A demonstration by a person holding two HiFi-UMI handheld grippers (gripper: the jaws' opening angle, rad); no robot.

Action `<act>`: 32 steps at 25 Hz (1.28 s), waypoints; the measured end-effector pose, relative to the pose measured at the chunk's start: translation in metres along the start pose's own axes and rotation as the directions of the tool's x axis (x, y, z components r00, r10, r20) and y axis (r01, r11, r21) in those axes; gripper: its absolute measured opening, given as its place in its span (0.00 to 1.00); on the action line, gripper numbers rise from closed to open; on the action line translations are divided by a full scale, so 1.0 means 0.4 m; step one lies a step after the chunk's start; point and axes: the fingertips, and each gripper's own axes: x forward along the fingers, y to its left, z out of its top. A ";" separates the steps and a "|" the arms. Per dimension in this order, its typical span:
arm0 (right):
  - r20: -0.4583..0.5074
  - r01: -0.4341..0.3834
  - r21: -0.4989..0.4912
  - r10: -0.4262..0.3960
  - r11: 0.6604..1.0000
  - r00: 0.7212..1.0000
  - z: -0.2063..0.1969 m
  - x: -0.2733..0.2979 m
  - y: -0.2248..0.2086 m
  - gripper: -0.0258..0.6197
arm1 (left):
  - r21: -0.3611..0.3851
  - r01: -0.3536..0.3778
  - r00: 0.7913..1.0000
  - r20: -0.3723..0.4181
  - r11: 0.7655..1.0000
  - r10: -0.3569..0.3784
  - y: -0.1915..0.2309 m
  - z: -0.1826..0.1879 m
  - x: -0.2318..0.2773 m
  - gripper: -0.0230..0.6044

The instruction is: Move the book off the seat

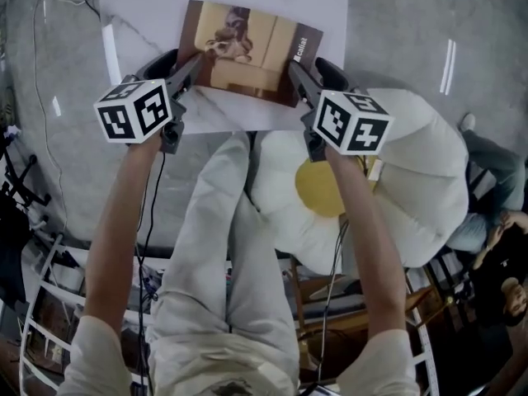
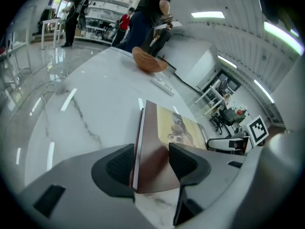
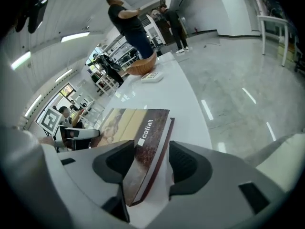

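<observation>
- While book (image 1: 247, 52) lies flat, bare table (image 1: 330, 7) shows beyond its far edge.
- Left gripper (image 1: 194, 61) spread round near corner, seemingly no pinch.
- Right gripper (image 1: 296, 69) spread, gaps either side.

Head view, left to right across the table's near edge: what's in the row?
left marker cube → left tongs → book → right tongs → right marker cube
</observation>
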 end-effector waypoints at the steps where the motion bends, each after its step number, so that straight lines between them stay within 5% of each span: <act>1: -0.006 0.000 -0.014 0.000 1.000 1.000 -0.004 -0.001 0.002 0.39 | 0.015 -0.010 1.000 0.005 1.000 0.010 -0.001 0.002 0.000 0.40; 9: -0.014 -0.012 0.009 0.012 1.000 1.000 -0.029 0.012 0.040 0.39 | -0.046 -0.059 0.995 0.072 0.997 0.062 0.033 0.024 -0.012 0.41; 24: 0.009 -0.034 0.070 0.033 0.997 0.999 -0.082 -0.013 0.039 0.39 | 0.001 -0.165 0.985 0.057 0.986 0.165 0.020 0.070 0.017 0.46; 32: 0.053 -0.030 0.149 0.023 0.988 0.998 -0.082 -0.048 0.030 0.39 | -0.029 -0.157 0.970 0.185 0.987 0.160 -0.013 0.106 -0.028 0.46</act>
